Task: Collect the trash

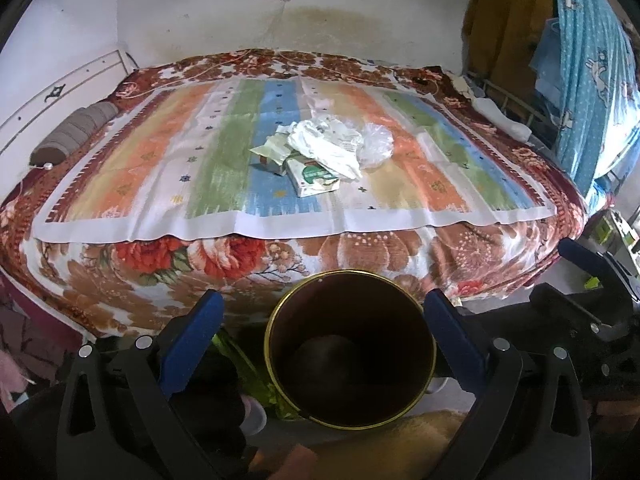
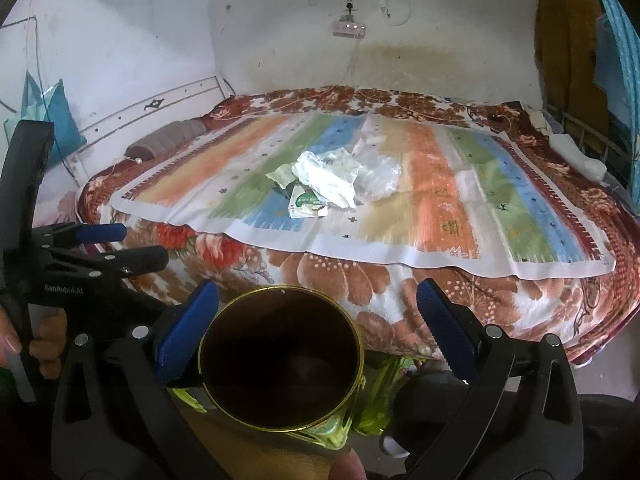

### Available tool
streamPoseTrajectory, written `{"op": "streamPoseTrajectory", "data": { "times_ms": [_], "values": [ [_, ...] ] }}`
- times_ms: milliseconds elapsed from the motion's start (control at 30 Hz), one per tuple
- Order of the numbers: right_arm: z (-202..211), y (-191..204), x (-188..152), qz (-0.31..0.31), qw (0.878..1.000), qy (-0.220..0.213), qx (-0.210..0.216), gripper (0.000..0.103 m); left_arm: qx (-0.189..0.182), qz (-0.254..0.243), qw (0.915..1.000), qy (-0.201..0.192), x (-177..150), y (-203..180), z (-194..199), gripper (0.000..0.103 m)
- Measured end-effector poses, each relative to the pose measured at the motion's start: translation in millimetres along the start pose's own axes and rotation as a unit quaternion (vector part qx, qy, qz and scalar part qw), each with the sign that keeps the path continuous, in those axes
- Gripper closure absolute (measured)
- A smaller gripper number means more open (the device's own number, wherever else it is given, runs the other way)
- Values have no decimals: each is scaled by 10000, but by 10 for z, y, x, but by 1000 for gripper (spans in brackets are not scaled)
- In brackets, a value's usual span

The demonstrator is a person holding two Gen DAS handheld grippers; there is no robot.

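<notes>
Striped orange, green and blue sheet [image 1: 168, 168] over a red-brown floral blanket [image 1: 224, 256].

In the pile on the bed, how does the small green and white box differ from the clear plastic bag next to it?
The green and white box is opaque, printed and flat-sided; the clear plastic bag is see-through, unprinted and crumpled into a loose ball. The box lies at the near edge of the pile, partly under a white crumpled wrapper; the bag lies at the right side, farther back. Both rest on the striped cloth, untouched by either tool.
</notes>
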State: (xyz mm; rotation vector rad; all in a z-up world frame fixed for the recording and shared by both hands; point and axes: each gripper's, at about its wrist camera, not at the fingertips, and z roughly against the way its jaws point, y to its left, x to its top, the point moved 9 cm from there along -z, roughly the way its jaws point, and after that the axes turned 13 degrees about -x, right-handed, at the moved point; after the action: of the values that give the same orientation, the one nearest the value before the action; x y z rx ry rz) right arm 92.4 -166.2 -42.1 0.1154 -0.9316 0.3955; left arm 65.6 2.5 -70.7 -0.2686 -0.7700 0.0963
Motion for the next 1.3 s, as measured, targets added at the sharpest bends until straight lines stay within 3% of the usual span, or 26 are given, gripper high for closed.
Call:
{"op": "streamPoseTrajectory", "data": {
  "times_ms": [233,1300],
  "values": [
    [-22,11,-18,2,10000,38,36,9,-192,-83,9998,30,-4,-58,-2,6],
    [-54,90,-58,42,9994,241,232,9,-185,-149,9997,83,-12,-100,-46,6]
  ]
}}
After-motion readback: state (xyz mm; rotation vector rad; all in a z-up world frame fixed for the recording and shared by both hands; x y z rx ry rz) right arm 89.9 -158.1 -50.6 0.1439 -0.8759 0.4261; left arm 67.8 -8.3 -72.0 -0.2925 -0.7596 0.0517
